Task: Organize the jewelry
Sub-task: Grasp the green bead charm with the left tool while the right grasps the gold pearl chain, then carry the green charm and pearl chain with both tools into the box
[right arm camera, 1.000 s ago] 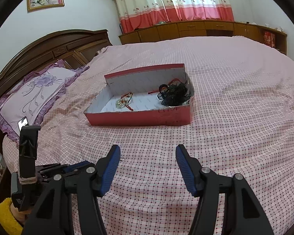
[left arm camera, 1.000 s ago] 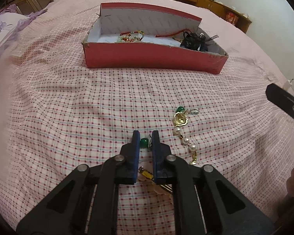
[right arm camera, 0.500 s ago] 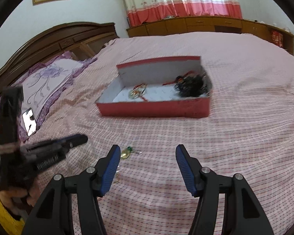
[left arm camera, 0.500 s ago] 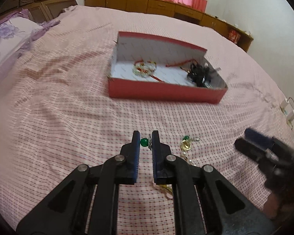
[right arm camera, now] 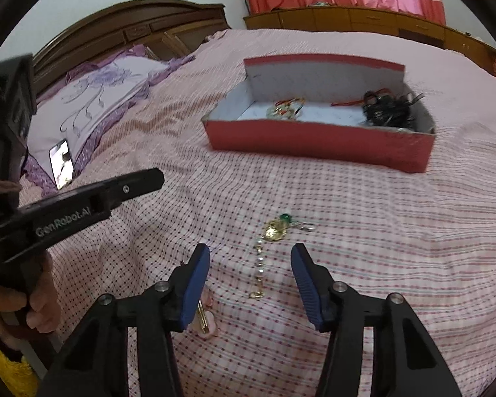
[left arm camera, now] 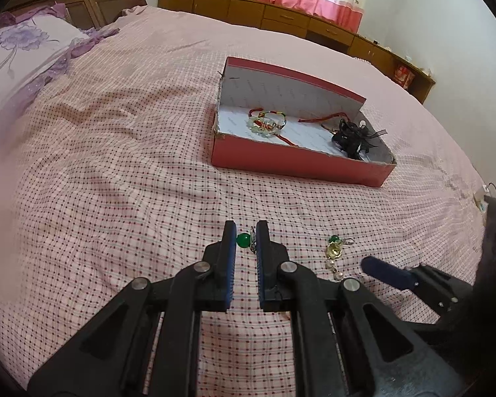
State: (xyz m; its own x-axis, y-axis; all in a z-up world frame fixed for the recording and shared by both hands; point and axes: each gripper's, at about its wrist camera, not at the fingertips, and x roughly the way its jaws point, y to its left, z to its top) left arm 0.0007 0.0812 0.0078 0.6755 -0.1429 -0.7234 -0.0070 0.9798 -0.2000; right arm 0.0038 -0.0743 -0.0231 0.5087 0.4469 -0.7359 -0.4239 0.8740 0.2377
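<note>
left gripper (left arm camera: 245,240) pinches green bead (left arm camera: 243,240); right gripper (right arm camera: 250,258) (spread) over pearl strand (right arm camera: 260,269)

Left gripper (left arm camera: 246,238): raised over the bed, blue pads nearly together and pinching a green bead (left arm camera: 243,240); right gripper (right arm camera: 250,259): low and level, blue pads spread wide apart with nothing between them, held in a bare hand.

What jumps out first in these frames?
The red box in the middle of the checked bedspread, already holding a beaded bracelet and a black tangled piece. Nearer, the left gripper pinches a green-bead piece, while the open right gripper hovers over a gold pearl chain lying on the bedspread.
</note>
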